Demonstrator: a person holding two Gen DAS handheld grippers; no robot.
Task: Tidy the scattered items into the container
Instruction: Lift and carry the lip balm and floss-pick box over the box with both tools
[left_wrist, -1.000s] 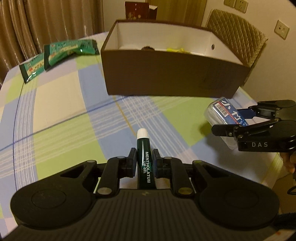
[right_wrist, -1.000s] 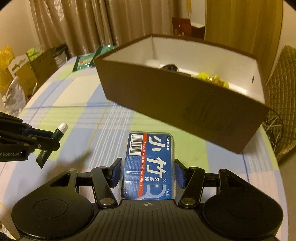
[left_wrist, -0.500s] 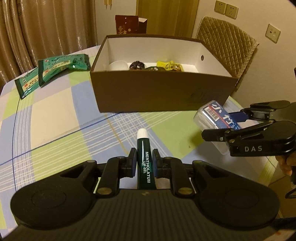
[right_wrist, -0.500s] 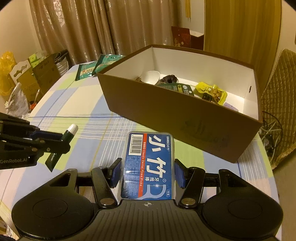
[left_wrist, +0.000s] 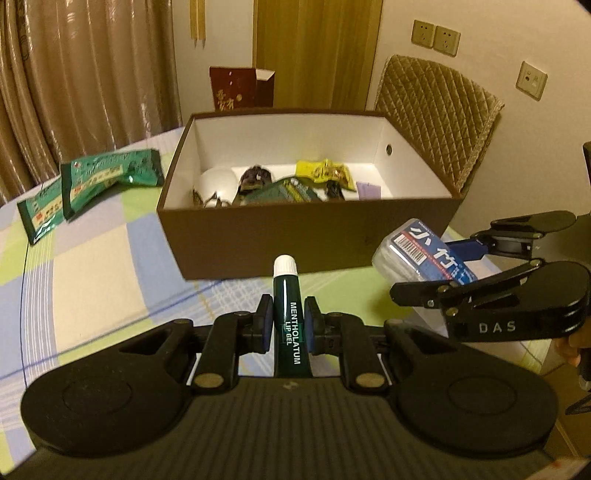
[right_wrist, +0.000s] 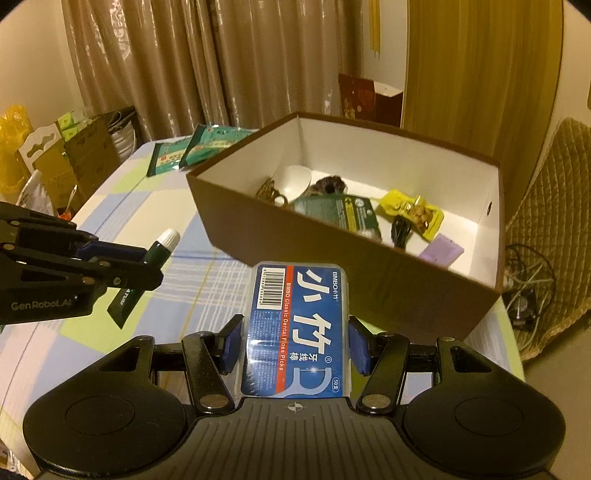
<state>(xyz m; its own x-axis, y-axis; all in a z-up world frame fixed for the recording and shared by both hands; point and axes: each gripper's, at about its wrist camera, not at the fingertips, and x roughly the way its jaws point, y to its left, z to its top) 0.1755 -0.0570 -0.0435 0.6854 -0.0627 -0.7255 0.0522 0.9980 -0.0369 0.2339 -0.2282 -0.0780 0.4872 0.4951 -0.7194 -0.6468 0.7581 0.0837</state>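
Two loads were on their way to the box at once. The left gripper (left_wrist: 287, 326) was clenched on a dark green lip-gel tube with a white cap (left_wrist: 288, 306), which stood at bottom centre of the left wrist view with its cap pointing up the frame. The right gripper (right_wrist: 294, 341) clasped a clear plastic floss-pick case with a blue label (right_wrist: 295, 332) at lower centre of its own view, its blue pads (right_wrist: 232, 343) pressing on both long sides.

Over the last second both cameras had climbed. The brown cardboard box with a white lining (left_wrist: 258, 236), earlier seen mostly as a side wall, now showed its floor: a white cup (left_wrist: 216, 182), a yellow snack packet (left_wrist: 325, 171), a dark green pouch (left_wrist: 284, 192) and a small lilac card (left_wrist: 367, 192) already lay inside. Neither grip had altered, and both items sat between the pads as before.

In my judgement the lift had brought both items high enough to clear the near wall, so the carry looked close to the drop. Both were short of the rim, over the checked blue, green and cream tablecloth (left_wrist: 92, 266). Two green foil packets (left_wrist: 92, 181) lay on the cloth at the upper left of the left wrist view, so more remained to fetch.
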